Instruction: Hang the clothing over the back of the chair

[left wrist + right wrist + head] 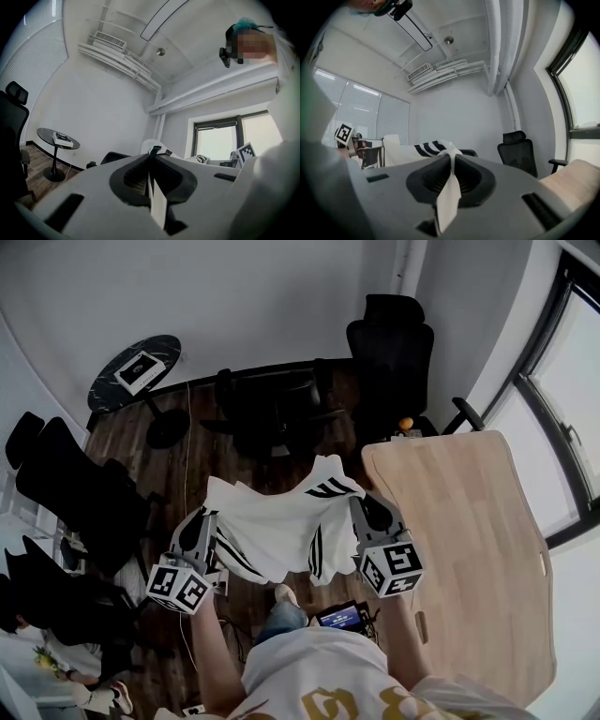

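one broad wooden table (pixel 469 549) fills the right of the head view. beyond its far end stands a high-backed black office chair (pixel 391 352), and a lower dark chair (pixel 272 413) sits straight ahead on the wood floor, just past the cloth. more black chairs (pixel 75 488) crowd the left, near a round black side table (pixel 136 371).

the white striped garment (pixel 281 521) hangs spread in the air between the two claws, in front of the person and clear of every chair; its lower edge droops free.

the left gripper (pixel 208 514) is pinched almost fully together on the garment's left edge, and its own view shows a fold of white cloth (pixel 157 206) squeezed between the jaws. the right gripper (pixel 356 502) is likewise clamped on the other edge, with a strip of white fabric (pixel 447 197) running out between its closed jaws.

as for progress, the pick-up and spreading look done. the carry to a chair, the draping over its back and the release are all left. which chair is meant cannot be told; the lower dark one is nearest.
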Tool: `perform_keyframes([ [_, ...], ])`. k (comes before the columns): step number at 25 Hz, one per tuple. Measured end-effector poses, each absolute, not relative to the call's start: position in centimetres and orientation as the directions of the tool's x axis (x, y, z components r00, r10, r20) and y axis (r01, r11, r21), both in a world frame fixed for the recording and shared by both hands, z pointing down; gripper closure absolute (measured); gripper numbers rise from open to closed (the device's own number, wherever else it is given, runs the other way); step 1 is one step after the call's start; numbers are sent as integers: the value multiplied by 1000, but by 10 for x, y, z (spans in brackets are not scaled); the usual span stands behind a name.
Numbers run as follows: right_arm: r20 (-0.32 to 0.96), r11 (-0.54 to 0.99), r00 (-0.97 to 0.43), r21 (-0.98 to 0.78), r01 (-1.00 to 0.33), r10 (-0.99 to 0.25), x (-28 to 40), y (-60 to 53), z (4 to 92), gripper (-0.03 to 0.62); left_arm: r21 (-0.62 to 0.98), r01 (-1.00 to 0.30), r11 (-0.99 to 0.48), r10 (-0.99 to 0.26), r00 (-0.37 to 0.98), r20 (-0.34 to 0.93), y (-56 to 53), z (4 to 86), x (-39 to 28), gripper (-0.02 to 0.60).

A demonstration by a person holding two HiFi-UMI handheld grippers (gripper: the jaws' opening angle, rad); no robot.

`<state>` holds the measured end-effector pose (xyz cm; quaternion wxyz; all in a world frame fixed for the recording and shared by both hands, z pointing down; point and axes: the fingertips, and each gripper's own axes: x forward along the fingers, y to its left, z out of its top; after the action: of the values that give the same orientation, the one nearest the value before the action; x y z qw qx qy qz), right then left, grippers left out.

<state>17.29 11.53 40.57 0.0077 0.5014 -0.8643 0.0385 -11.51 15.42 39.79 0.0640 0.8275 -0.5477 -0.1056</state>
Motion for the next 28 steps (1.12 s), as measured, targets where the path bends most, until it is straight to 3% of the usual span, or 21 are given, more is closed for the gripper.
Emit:
perform_keyframes([
  [13, 47, 518, -521, -64, -853, -852, 162, 60, 402, 557, 255, -889, -381, -924, 358, -133, 94, 395, -126, 551],
  [28, 111, 465, -472, -82, -882, -875, 108, -118, 416, 557, 302, -854, -424, -905, 411, -108, -109, 413, -179, 551],
])
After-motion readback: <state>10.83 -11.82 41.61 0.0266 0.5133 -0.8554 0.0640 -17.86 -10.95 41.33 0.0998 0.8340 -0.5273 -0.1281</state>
